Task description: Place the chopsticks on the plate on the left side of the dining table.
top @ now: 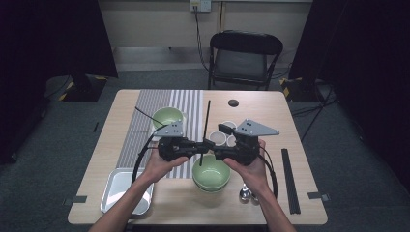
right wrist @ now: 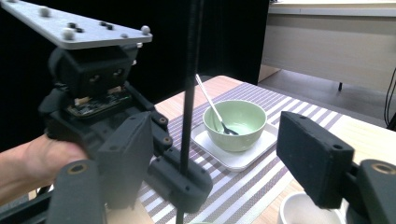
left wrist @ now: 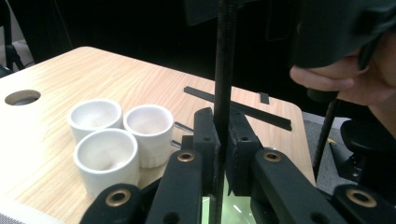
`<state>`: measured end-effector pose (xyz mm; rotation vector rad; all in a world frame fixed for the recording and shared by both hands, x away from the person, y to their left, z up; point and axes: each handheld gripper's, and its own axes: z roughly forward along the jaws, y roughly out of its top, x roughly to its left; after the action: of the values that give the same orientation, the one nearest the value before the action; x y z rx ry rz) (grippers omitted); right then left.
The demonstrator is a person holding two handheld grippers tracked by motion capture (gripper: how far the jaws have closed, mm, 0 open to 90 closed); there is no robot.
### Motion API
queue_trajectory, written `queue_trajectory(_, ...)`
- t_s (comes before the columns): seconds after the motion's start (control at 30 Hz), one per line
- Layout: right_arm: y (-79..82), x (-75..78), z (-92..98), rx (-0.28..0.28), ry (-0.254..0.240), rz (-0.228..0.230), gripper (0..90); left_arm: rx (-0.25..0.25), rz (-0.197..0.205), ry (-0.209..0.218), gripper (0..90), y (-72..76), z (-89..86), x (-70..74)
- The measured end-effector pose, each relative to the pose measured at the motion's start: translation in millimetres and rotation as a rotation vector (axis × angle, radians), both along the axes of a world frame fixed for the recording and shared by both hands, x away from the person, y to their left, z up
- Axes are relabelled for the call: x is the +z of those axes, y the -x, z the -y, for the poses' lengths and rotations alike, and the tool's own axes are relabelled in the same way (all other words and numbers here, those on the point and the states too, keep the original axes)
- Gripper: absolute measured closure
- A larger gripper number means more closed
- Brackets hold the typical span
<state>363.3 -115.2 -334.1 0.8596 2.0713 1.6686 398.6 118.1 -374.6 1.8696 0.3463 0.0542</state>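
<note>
My left gripper (top: 205, 145) (left wrist: 222, 135) is shut on a thin black chopstick (top: 207, 121) (left wrist: 224, 70) and holds it nearly upright over the table's middle. Its lower end hangs above a green bowl (top: 211, 175) at the front centre. Facing it from the right, my right gripper (top: 218, 151) (right wrist: 219, 163) is open. In the right gripper view the chopstick (right wrist: 191, 70) stands between its wide jaws, nearer the left one, and neither pad touches it. The left gripper (right wrist: 182, 182) clamps the stick low down there.
A second green bowl (top: 168, 116) (right wrist: 243, 123) with a spoon (right wrist: 210, 105) sits on a white plate (right wrist: 233, 161) on the striped mat. Three white cups (top: 218, 137) (left wrist: 106, 154) stand just behind the grippers. A metal tray (top: 118, 191) lies front left, a spoon (top: 245, 193) front right, and black chopsticks (top: 290, 179) along the right edge.
</note>
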Motion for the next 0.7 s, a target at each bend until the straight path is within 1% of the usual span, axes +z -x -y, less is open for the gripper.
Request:
queue_trajectory(0.03,-0.8,-0.5,-2.0,-0.001,0.018,0.001,30.1,-0.005,-0.002,0.003,84.8,0.9,1.5,-0.5)
queue_trajectory(0.1,-0.8,-0.9,-2.5,0.001,0.020,0.000,31.0,-0.018,0.007,-0.010,84.9,2.3,4.2,-1.5)
queue_trajectory(0.13,-1.0,-1.2,-2.4,-0.003,0.017,-0.008,31.5,-0.027,0.000,-0.004,84.8,2.6,4.9,-2.0)
queue_trajectory(0.17,-1.9,-2.1,-2.0,-0.012,0.021,-0.007,31.7,-0.035,-0.005,-0.008,84.9,3.4,6.3,-2.0)
queue_trajectory(0.23,-2.2,-2.1,-1.3,-0.015,0.020,-0.010,31.9,-0.041,-0.001,-0.012,84.9,3.8,7.0,-2.0)
queue_trajectory(0.27,-3.1,-2.1,0.4,-0.027,0.021,-0.010,32.7,-0.047,0.003,-0.017,84.9,4.6,7.4,-1.9)
queue_trajectory(0.3,-3.6,-2.4,1.4,-0.029,0.023,-0.010,32.5,-0.047,0.003,-0.017,84.9,4.6,7.4,-1.9)
queue_trajectory(0.33,-4.1,-2.7,2.4,-0.030,0.022,-0.013,32.0,-0.049,-0.010,-0.007,84.9,4.5,7.0,-1.7)
queue_trajectory(0.4,-4.4,-3.3,4.1,-0.032,0.015,-0.013,31.8,-0.046,-0.008,-0.007,85.0,4.7,6.7,-1.6)
queue_trajectory(0.47,-4.6,-3.3,5.0,-0.040,0.022,-0.013,31.2,-0.047,-0.006,-0.009,84.9,4.6,6.2,-1.7)
queue_trajectory(0.53,-4.9,-3.4,5.7,-0.036,0.018,-0.013,30.6,-0.044,0.000,-0.011,84.9,5.2,6.6,-1.8)
queue_trajectory(0.63,-5.8,-4.2,6.2,-0.036,0.018,-0.011,29.8,-0.048,0.000,-0.014,85.0,4.3,5.8,-2.4)
queue_trajectory(0.7,-6.6,-4.8,7.1,-0.035,0.018,-0.015,29.4,-0.051,-0.006,-0.009,85.0,3.5,5.2,-2.9)
